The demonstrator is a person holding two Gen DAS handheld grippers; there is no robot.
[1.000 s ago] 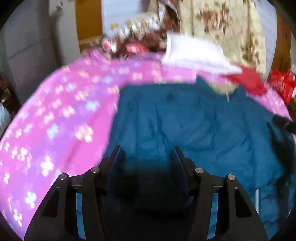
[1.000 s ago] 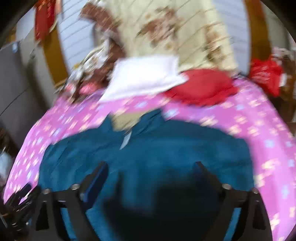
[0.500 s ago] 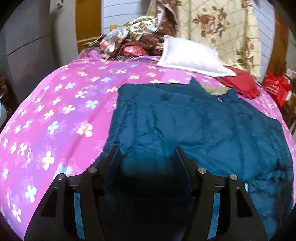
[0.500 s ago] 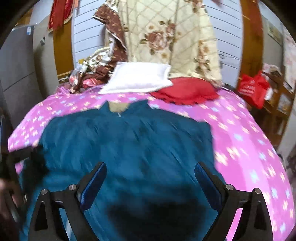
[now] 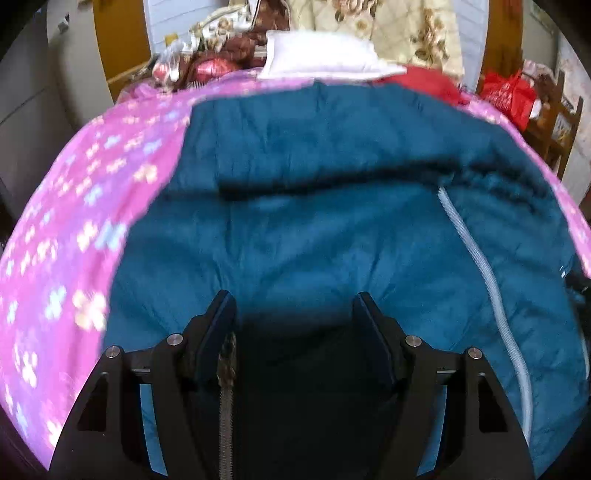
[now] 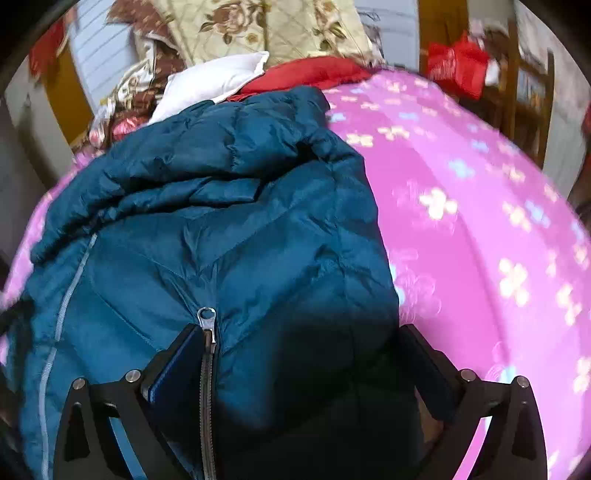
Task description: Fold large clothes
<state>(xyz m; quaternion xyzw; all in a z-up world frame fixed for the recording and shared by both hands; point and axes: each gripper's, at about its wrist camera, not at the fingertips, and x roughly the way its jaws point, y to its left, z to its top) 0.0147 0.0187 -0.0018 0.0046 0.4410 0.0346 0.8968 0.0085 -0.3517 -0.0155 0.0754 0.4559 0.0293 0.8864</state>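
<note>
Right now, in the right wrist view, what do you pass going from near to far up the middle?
Zipper pull → teal puffer jacket → white pillow → floral quilt.

Pink bed (image 6: 480, 229) w/ teal jacket (image 6: 229, 229)

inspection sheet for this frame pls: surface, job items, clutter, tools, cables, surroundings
Surface: bed with pink flowered cover.
Job's things: teal puffer jacket spread on the bed, bunched near its top; zipper pull by the right tool.
Clutter: white pillow, red cloth, patterned quilt at the far end.
Grippers: left tool open, jaws have just been opening over jacket fabric; right tool open wide over the jacket, jaws likewise just opened further.
Cables: nothing seen.
Surroundings: red bag, wooden furniture.
</note>
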